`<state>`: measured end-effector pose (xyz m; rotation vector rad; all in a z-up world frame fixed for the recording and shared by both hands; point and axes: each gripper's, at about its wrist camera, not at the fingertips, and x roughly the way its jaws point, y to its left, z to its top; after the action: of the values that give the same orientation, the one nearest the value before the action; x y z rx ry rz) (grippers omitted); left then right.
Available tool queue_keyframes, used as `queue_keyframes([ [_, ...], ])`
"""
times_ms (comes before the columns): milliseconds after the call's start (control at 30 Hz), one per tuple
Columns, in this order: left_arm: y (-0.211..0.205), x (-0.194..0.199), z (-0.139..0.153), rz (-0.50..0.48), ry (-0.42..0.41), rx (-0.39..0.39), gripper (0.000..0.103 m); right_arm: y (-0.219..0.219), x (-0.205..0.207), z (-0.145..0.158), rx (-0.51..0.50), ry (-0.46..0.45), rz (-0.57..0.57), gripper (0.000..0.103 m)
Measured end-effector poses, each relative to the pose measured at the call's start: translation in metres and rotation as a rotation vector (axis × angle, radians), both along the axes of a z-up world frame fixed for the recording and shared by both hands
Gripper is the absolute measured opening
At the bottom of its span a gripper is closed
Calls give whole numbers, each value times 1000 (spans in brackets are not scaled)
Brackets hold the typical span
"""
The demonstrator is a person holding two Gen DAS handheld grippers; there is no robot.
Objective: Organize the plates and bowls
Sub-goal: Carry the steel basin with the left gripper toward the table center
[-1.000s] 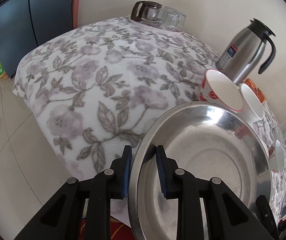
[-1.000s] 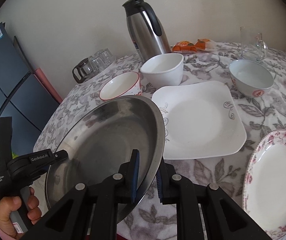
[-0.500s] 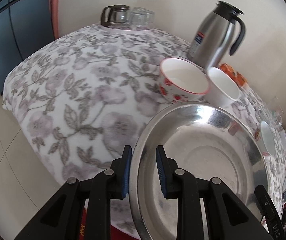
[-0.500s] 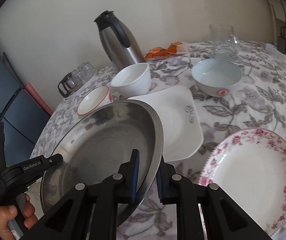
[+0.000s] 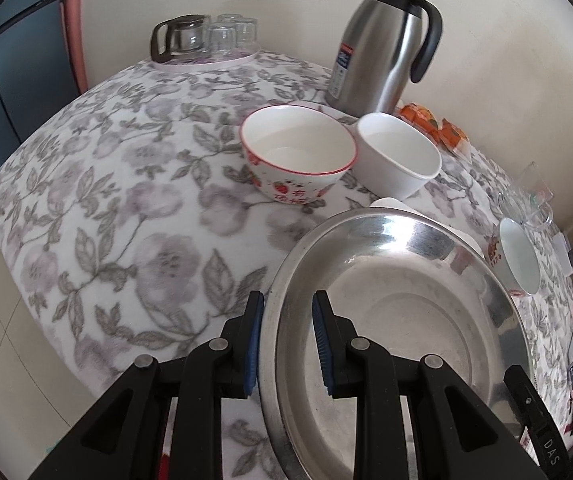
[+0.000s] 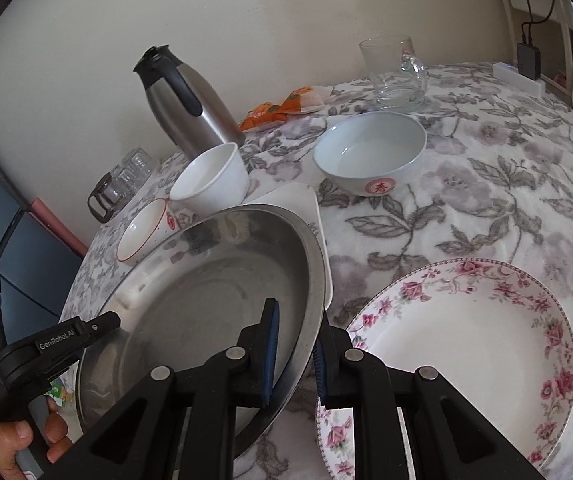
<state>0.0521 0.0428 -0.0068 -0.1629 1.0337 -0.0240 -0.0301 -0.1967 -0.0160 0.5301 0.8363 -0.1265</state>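
Two grippers share one load: the steel plate, biggest thing here, fills the lower left of the right wrist view and the lower right of the left wrist view, carried tilted above the table with its far edge over the square plate. The right gripper is clamped on its right rim, one pad inside the dish and one outside; the left gripper is clamped on the opposite rim the same way. At lower right of the right wrist view lies the floral plate, just beside the steel rim. Further up sit the grey bowl, the white bowl and the strawberry bowl, the last two touching or nearly so, with the jug behind them. The risks, as I judge them: thin smooth metal held only at two edge points may slip or twist if the hands drift apart or roll unevenly; lowering it askew could knock the square plate's corner or clip the floral plate; swinging too far forward could nudge the bowls.
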Motion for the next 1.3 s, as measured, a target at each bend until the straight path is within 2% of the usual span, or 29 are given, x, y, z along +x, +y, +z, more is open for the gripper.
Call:
queue_keyframes([
  [200,-13,14,-1,-23,-9,9,26,-8,10,-4,-31,11,-17,16],
  [767,-43,50,-11,-54,-33,24,26,-29,35,-17,-37,30,-60,17],
  [1300,-42,60,-33,-36,32,50,26,-17,45,-23,-144,64,-24,18],
])
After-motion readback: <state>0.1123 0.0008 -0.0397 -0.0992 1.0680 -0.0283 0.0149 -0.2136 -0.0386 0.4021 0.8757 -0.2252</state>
